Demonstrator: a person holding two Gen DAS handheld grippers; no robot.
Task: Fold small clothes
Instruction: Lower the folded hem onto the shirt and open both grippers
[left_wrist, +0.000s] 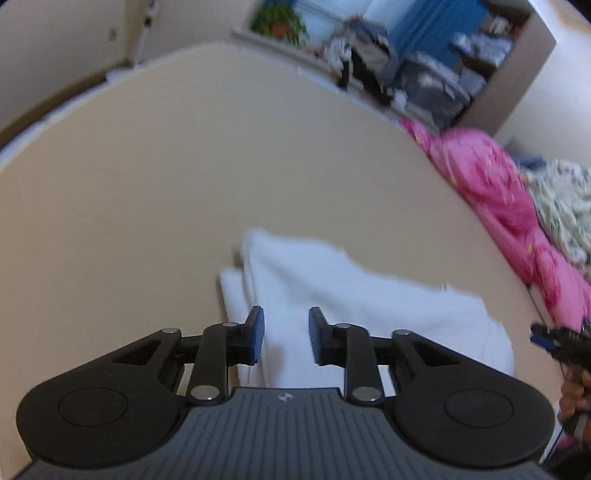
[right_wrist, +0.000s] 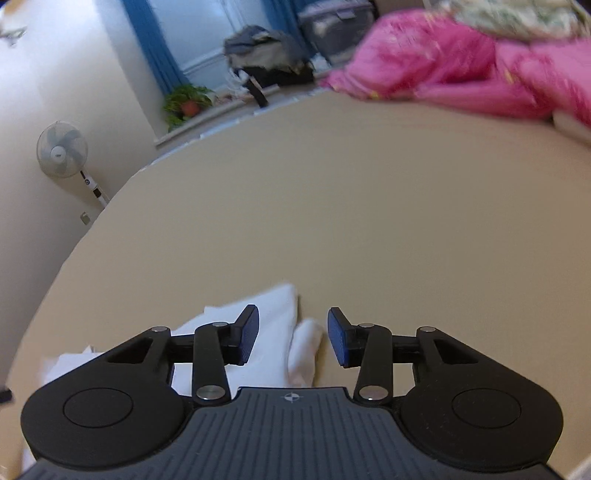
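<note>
Beige bed surface (left_wrist: 166, 192), pink bedding (left_wrist: 491, 184) at 2 o'clock.
White garment (left_wrist: 351, 306) folded, lying below both grippers; L gripper (left_wrist: 285, 336) & R gripper (right_wrist: 291, 336) released, jaws parted, nothing gripped.

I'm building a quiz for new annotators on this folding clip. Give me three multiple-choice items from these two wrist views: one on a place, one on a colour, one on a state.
1. Where does the white garment lie?
A. on the tan surface
B. on a windowsill
C. on top of the pink bedding

2. What colour are the pads of the right tongs?
A. red
B. blue
C. yellow

3. How do the left tongs stand?
A. clamped on the garment
B. open, nothing pinched between the pads
C. shut tight on nothing

Key: 1 A, the cloth rests flat on the tan surface, apart from the pink bedding. 2 B, both pad faces show blue. 3 B, a clear gap shows between the pads, with the cloth lying below them.
</note>
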